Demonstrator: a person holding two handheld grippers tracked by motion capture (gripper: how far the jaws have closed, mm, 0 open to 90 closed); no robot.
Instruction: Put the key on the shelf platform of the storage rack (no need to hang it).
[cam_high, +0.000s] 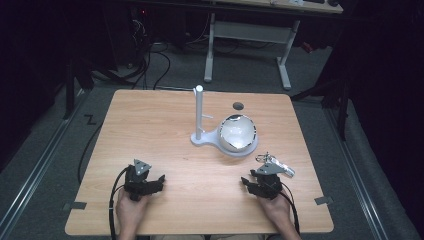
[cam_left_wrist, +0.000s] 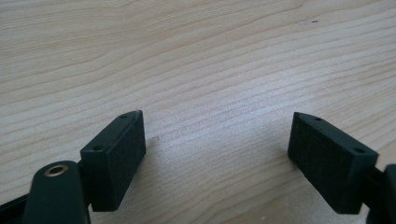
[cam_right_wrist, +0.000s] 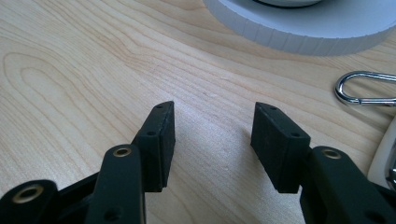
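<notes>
Both forearms in from the near edge of the wooden table (cam_high: 165, 115), hands wrapped round the gripper handles, palms low over the tabletop. Left gripper (cam_high: 156, 181) at the near left, tipped toward the middle of the table, grey three-cornered plate on top, black cable looping back past the wrist. Jaws spread wide in the left gripper view (cam_left_wrist: 217, 144), bare wood grain between the pads, nothing held. Right gripper (cam_high: 248, 183) at the near right, aimed leftward and a little forward. Jaws parted to a middling gap in the right gripper view (cam_right_wrist: 212, 140), bare wood between them, no contact with anything.

Silver carabiner with keys (cam_high: 274, 163) flat on the table just beyond the right gripper, close beside it but apart; its curved end visible at the right edge of the right gripper view (cam_right_wrist: 362, 88). Farther toward the middle, a white stand (cam_high: 199, 112) with an upright post and short side peg, its round base (cam_right_wrist: 299, 28) carrying a white bowl (cam_high: 237, 132) with a dark rim. Small dark round hole (cam_high: 238, 105) in the tabletop behind the bowl.

Grey carpet around the table, black cables trailing at the left, a white-legged desk (cam_high: 247, 35) beyond, room otherwise dim.
</notes>
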